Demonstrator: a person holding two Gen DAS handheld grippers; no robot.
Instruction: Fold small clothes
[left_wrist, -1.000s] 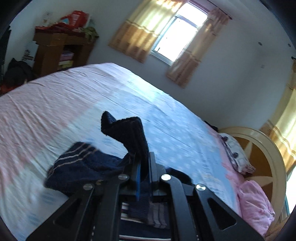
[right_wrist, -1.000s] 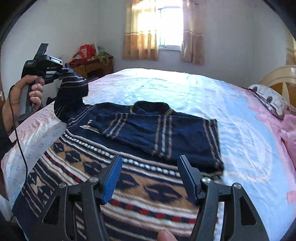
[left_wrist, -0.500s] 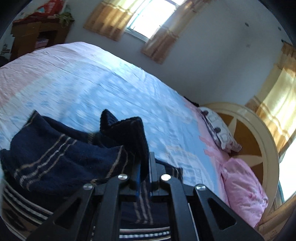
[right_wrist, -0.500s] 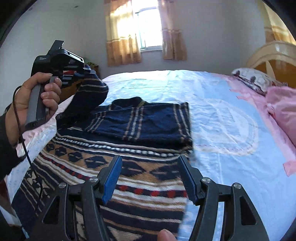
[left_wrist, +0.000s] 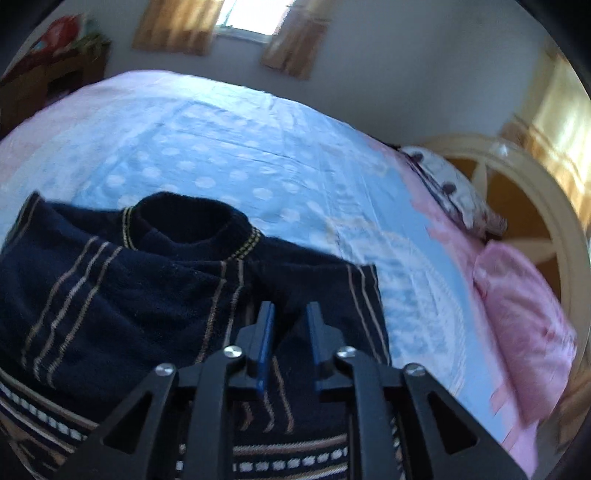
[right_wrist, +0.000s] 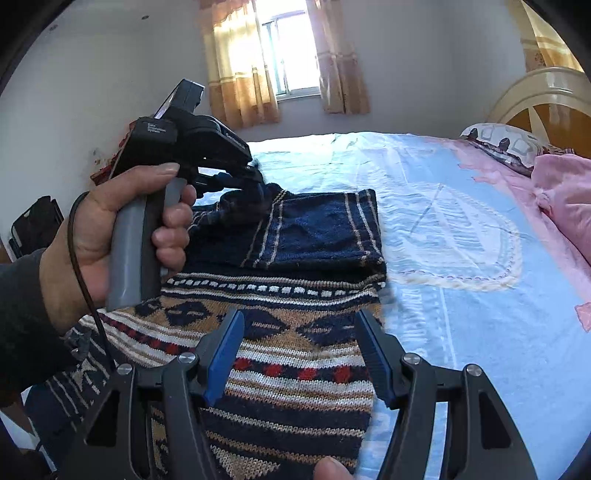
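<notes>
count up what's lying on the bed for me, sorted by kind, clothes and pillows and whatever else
Sweaters: 1, the navy patterned sweater
Pillows: 2, the patterned pillow and the pink pillow
Total: 3, all on the bed

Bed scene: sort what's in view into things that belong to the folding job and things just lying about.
Belongs to the job:
- navy patterned sweater
- its folded-over sleeve
- left gripper, jaws opening above the sleeve
- right gripper, open over the sweater

Just lying about:
- pink blanket
- patterned pillow
- curtains
- wooden shelf
</notes>
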